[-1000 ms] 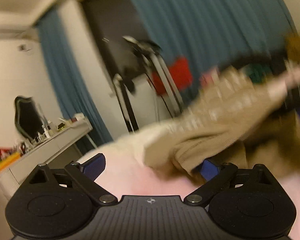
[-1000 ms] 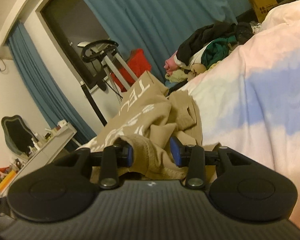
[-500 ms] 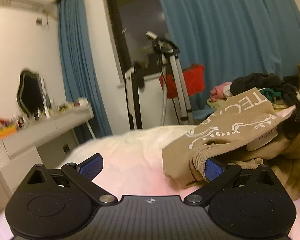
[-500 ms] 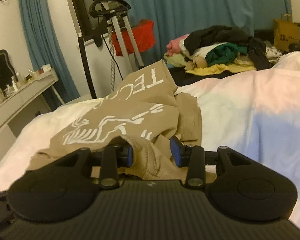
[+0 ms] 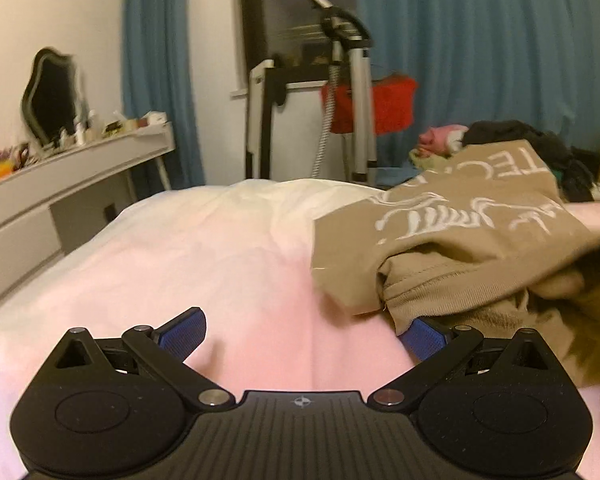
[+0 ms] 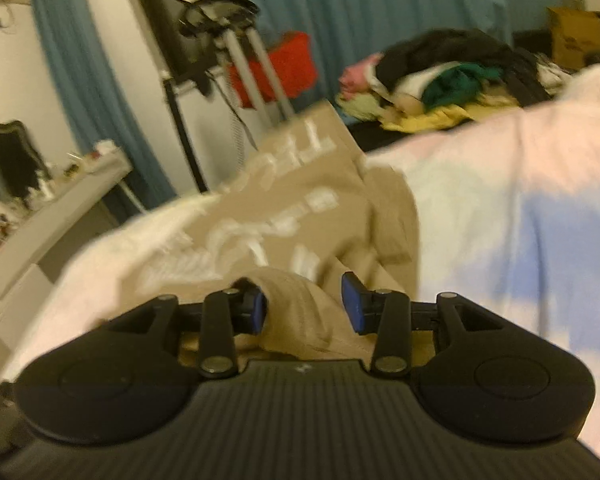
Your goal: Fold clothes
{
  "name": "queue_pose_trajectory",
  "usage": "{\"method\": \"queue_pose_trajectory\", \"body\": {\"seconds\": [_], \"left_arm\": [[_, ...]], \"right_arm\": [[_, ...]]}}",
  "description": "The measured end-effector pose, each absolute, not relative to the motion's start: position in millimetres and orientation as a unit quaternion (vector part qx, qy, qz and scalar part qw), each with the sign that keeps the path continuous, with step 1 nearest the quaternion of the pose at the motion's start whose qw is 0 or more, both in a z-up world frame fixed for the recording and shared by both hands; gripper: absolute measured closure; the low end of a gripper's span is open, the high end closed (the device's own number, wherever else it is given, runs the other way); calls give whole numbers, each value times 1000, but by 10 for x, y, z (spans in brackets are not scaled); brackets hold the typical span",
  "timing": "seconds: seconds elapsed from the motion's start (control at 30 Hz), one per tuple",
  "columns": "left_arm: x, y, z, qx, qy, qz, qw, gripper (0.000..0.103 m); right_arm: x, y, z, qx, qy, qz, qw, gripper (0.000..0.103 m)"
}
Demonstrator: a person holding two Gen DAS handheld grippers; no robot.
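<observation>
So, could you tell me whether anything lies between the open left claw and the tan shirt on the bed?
Nothing visible does. The left claw is wide open over bare bedsheet, and the tan shirt already drapes over its right-hand finger. The laundry heap sits well behind.

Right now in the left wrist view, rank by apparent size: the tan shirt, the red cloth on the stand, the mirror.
1. tan shirt, largest, though nearest the camera.
2. red cloth and mirror look alike; no ranking.
</observation>
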State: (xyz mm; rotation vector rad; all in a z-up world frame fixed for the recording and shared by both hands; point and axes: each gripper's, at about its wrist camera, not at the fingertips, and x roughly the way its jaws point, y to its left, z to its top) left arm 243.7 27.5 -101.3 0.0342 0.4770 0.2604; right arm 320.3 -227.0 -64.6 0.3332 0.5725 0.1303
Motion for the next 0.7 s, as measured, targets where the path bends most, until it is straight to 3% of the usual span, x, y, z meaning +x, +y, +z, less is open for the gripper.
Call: {"method": "queue_pose_trajectory", "body": {"seconds": [0.2,0.4,0.57,0.7], "left_arm": [[2240,463,-725,-25,169,145,975,0],[1764,650,-239,-120,68,135,981,2],[1281,795,63,-145,23,102,984,1],[1004,769,166,-128,63,45,989,0]], "right_arm": [[2877,-2399,-700,246,209,-1,946,56],[2254,-2429,-120,213,99,-55,970,56],[1840,-2731,323,193,70,-58,977,55],[1626,-2859,465,154,109,-24,982,55]]}}
